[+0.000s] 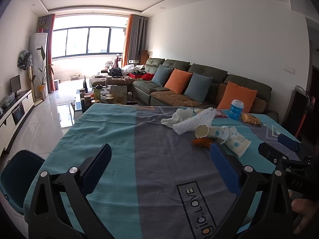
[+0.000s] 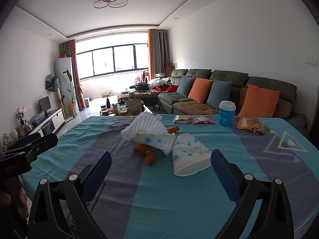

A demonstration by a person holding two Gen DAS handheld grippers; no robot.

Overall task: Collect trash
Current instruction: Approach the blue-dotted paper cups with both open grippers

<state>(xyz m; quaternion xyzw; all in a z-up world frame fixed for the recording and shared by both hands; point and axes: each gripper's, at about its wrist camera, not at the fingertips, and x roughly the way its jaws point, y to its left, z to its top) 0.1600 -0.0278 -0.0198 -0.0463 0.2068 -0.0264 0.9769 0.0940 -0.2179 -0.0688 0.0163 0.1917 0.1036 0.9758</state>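
Between the wide-spread fingers of the right gripper (image 2: 161, 162), nothing is held; the patterned tablecloth (image 2: 179, 209) fills the gap, teal and grey-blue in bands.

Just ahead of the right gripper, toward its right finger: one crushed paper cup (image 2: 189, 159), white with blue dots, lying on its side, mouth toward the claw.
Ahead and centre: a second paper cup (image 2: 155, 139), flattened, touching the first.
Beneath and beside the second cup, toward the left finger: orange peel (image 2: 148, 154), curled; a smaller piece (image 2: 173, 129) lies beyond.
Beyond the cups: white foam netting (image 2: 143, 126), crumpled.
Farther ahead: two snack wrappers (image 2: 202, 120), flat, side by side; a blue cup with white lid (image 2: 226, 113), upright; a brown crinkled wrapper (image 2: 251, 126) to its right.

Left gripper (image 1: 161, 153): fingers wide apart, empty, over bare cloth printed with lettering.
Ahead of its right finger: the same cups and peel, with crumpled white tissue (image 1: 175, 117) just beyond the netting.
Off the left finger, below the table edge: a dark blue bin (image 1: 18, 177), mouth open, interior not clearly seen.
Far right of the left view: the right gripper and part of a hand (image 1: 305, 217).

Background, well beyond the table: green sofa (image 2: 229, 79) with orange and blue cushions; a cluttered low table (image 2: 123, 107); a wide window (image 2: 113, 61).
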